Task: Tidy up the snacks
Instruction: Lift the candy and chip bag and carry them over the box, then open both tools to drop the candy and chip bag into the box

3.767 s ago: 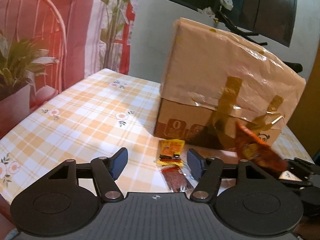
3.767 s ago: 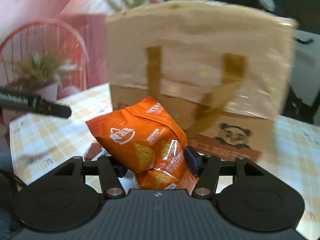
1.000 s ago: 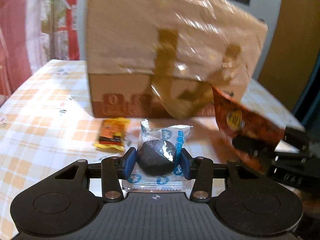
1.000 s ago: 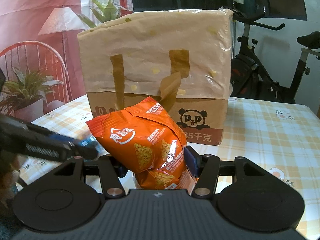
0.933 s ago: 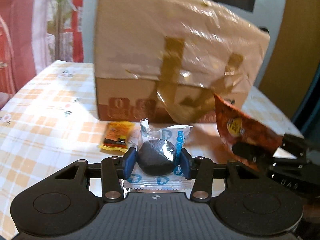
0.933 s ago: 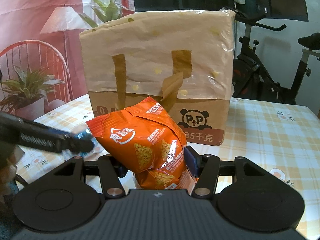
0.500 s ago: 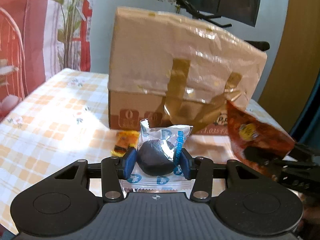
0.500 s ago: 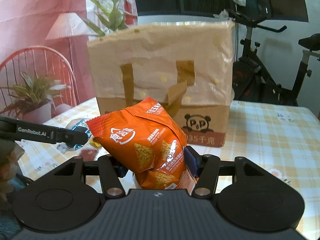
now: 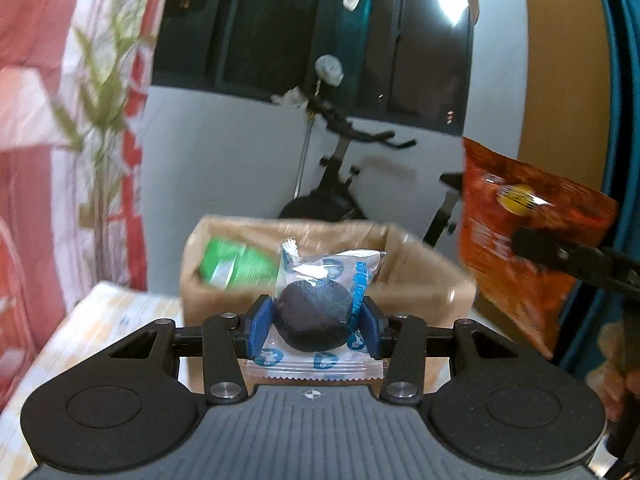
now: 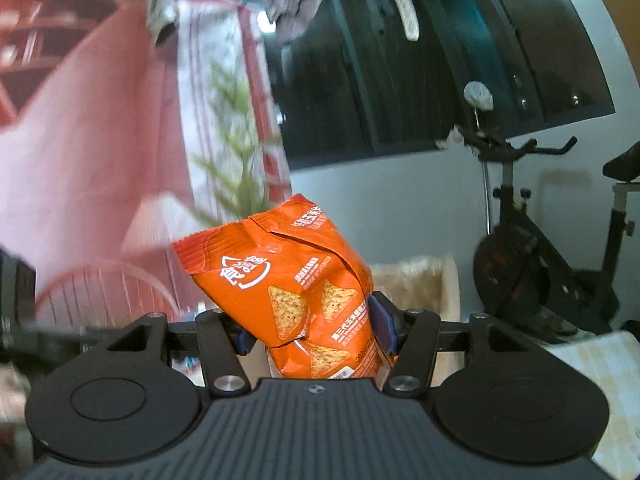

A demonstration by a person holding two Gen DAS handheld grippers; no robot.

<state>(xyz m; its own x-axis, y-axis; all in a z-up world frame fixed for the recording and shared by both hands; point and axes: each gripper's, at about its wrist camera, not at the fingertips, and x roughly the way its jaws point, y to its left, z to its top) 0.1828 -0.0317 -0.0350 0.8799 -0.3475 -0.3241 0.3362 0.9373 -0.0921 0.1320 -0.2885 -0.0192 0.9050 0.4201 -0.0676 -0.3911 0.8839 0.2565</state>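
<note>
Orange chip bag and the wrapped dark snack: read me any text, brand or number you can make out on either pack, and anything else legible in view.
orange chip bag: white logo of stylised Chinese characters, not readable for certain.
Same bag, lower line: "三代玉米", partly readable; the rest is cut off by a fold.
Same bag, top edge and small print: too small to read.
wrapped dark snack: blue round logos and a blue strip, too blurred to read.
green pack in the paper bag: blurred, unreadable.
</note>
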